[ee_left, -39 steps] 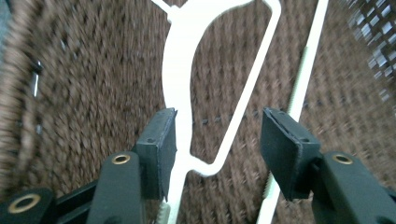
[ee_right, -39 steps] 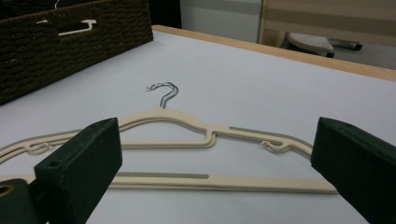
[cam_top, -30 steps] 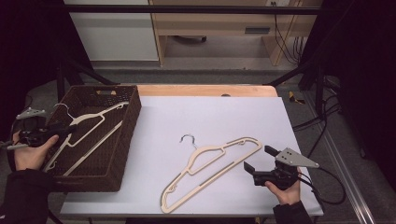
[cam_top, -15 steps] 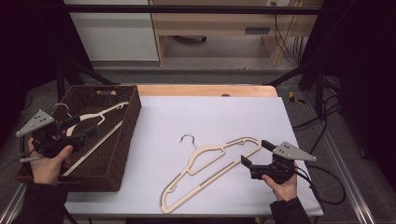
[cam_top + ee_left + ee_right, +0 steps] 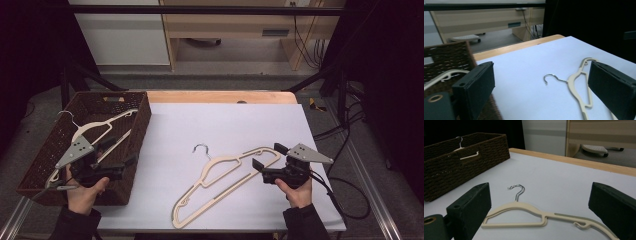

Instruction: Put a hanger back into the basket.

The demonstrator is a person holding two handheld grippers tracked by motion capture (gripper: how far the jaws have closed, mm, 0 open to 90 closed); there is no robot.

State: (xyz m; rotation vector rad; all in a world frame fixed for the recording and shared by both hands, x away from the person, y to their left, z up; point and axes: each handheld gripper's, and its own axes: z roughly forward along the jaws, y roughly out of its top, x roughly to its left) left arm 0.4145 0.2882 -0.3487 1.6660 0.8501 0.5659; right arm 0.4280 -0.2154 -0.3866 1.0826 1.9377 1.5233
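Holding, left gripper (image 5: 131, 162): jaws just opened wide, empty (over basket (image 5: 37, 172) rim).
Right gripper (image 5: 256, 166): jaws apart, beside table hanger (image 5: 220, 182).

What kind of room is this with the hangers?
Probably a lab or workshop set up for recording: a white-topped table inside a dark frame, cables trailing on the floor, and wooden furniture behind. A hanger and wicker basket sit on it.

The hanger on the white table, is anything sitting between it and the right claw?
Nothing visible does. The right claw stands open beside the cream hanger, close to its upper arm, with only bare white table in the gap. The wicker basket sits off to the far side.
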